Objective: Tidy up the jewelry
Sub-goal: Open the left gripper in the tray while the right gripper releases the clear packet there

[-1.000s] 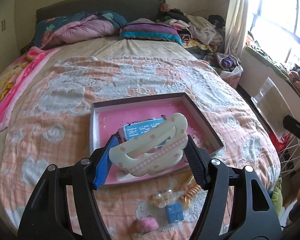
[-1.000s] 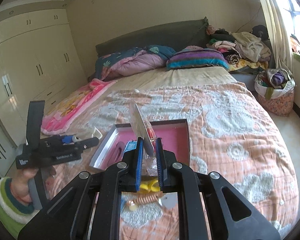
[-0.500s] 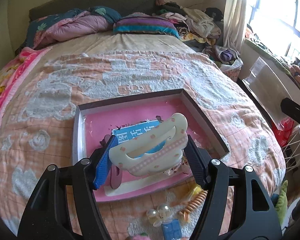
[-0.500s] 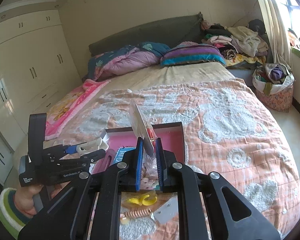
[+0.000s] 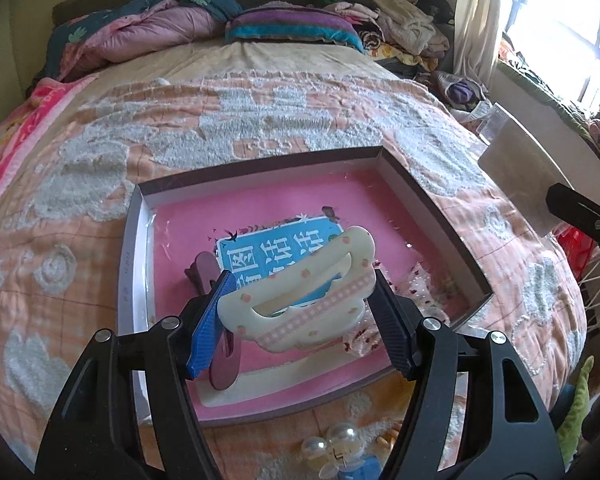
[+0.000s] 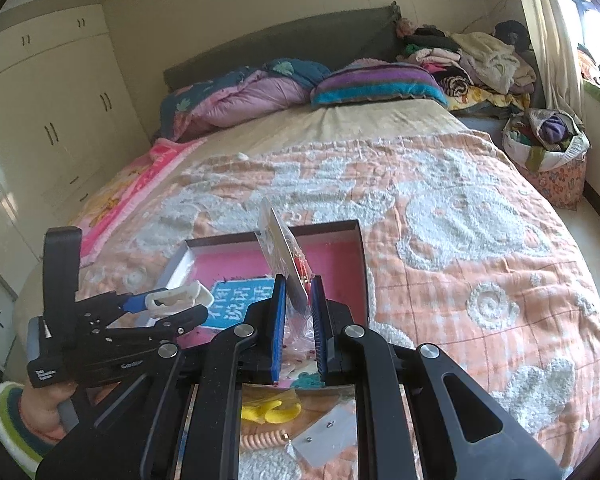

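- Left wrist view: the left claw [image 5: 300, 316] pinches a large cream hair clip [image 5: 300, 300], dotted with small peach shapes and banded in pink-and-white check, hanging just above the open box [image 5: 436, 216].
- The box has a pink floor and lies on the bed [image 5: 260, 120]; inside lie a blue card [image 5: 272, 256] with white characters and a dark maroon clip [image 5: 224, 364].
- Right wrist view: the right claw [image 6: 299, 320] is pressed together on a clear plastic packet [image 6: 284, 256] with a white card and small red pieces, standing upright over the box's near edge.
- A yellow clip [image 6: 268, 410] and an orange coil tie [image 6: 260, 438] lie on the bed below it.
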Motion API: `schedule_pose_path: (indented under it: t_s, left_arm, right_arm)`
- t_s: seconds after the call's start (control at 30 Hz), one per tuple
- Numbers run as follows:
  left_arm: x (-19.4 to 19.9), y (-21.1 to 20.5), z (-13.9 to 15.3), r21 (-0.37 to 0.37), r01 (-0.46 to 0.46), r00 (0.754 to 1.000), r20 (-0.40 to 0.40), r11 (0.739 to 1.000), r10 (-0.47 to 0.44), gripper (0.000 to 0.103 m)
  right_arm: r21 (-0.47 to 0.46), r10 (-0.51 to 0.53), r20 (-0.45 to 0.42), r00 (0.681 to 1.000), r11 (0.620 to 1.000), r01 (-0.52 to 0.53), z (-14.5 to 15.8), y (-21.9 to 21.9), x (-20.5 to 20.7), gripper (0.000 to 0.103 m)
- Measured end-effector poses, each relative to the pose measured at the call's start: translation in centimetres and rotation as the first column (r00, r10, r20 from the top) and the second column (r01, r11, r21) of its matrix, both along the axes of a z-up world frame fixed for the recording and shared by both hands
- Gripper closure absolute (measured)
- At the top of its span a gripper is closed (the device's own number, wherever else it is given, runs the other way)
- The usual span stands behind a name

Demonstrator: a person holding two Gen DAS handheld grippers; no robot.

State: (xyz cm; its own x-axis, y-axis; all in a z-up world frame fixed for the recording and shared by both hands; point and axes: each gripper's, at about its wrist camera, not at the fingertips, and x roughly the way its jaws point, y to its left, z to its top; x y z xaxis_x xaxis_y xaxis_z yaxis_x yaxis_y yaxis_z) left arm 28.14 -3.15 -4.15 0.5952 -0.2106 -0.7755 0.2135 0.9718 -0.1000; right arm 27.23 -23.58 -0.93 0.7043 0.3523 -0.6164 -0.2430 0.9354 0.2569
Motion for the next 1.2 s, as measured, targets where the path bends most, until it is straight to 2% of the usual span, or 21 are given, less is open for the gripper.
schedule_pose_path:
  t_s: [0.27, 0.6, 0.67, 0.77, 0.83, 1.03, 1.2]
  left_arm:
    - [0.5, 0.2, -1.5, 0.005, -0.002, 1.0, -0.029, 1.0, 0.003, 0.044]
    - [0.4, 0.6, -2.1, 0.009, -0.013, 0.999, -0.046, 1.0, 0.013, 0.043]
    - [0.3, 0.6, -2.0, 0.008, -0.011, 0.999, -0.044, 1.0, 0.011, 0.038]
    - [0.2, 0.7, -1.8, 0.01, -0.012, 0.999, -0.035, 1.0, 0.012, 0.037]
    - [0.1, 0.8, -1.6, 0.011, -0.016, 0.999, -0.033, 1.0, 0.016, 0.037]
    - [-0.4, 1.1, -0.9, 0.007, -0.023, 0.999, -0.025, 1.0, 0.023, 0.035]
    - [-1.3, 1.2, 0.3, 0.004, -0.034, 0.999, -0.003, 0.999, 0.034, 0.031]
  right_arm:
    - [-0.008, -0.002, -0.055, 0.998, 1.0, 0.002, -2.7, 0.5, 1.7, 0.091]
    - [-0.036, -0.019, -0.088, 0.996, 0.999, 0.016, -4.5, 1.3, 2.7, 0.09]
    - [-0.037, -0.03, -0.092, 0.995, 0.999, 0.026, -4.8, 1.3, 2.9, 0.088]
    - [-0.017, -0.04, -0.095, 0.995, 0.999, 0.038, -4.7, 0.9, 2.8, 0.077]
    - [-0.008, -0.044, -0.083, 0.996, 0.999, 0.044, -4.3, 0.7, 2.4, 0.061]
    - [0.014, -0.063, -0.05, 0.997, 0.998, 0.064, -2.7, -0.4, 0.8, 0.047]
    - [0.016, -0.078, -0.018, 0.997, 0.997, 0.078, -1.0, -1.4, -0.9, 0.04]
